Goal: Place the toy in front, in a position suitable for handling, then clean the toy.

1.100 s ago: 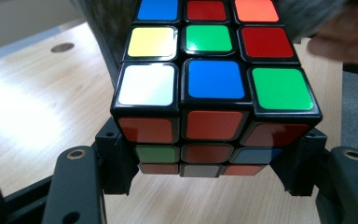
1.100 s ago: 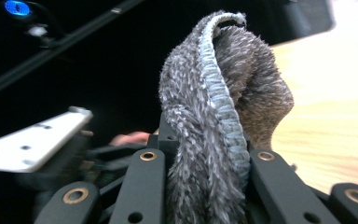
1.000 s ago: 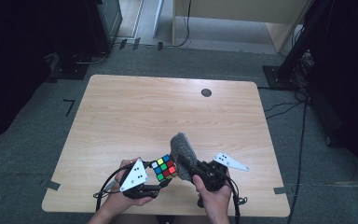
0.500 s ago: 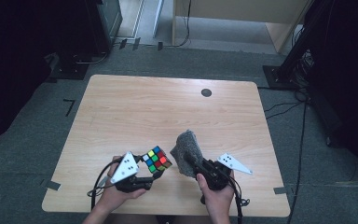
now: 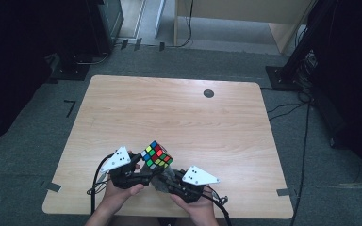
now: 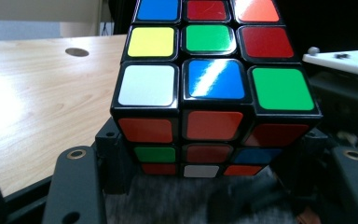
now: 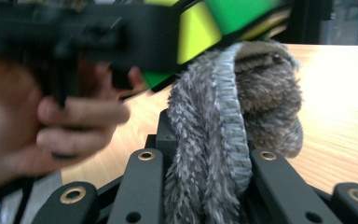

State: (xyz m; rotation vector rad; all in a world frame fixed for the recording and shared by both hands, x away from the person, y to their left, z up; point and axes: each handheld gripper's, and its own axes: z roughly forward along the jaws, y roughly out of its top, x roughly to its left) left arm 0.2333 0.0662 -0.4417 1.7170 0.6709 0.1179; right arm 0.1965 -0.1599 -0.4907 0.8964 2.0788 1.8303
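A scrambled Rubik's cube [image 5: 156,154] [image 6: 205,88] is held above the table's near edge, and my left gripper [image 5: 150,170] [image 6: 212,149] is shut on its lower part. A grey fuzzy cloth [image 5: 162,181] [image 7: 233,126] is bunched between the jaws of my right gripper [image 5: 169,182] [image 7: 205,156], which is shut on it. The cloth's top touches the underside of the cube [image 7: 205,23]. In the left gripper view the cloth [image 6: 168,200] lies blurred just below the cube. A hand [image 7: 51,121] grips the left gripper's handle.
The light wooden table [image 5: 179,117] stretches away from both hands, with a round dark cable hole [image 5: 209,93] near its far edge. Cables trail off the near edge by the forearms. Dark floor and equipment surround the table.
The right gripper has swung left and down, bringing the cloth from upright beside the cube to underneath it. The left gripper with the cube has shifted slightly left and away.
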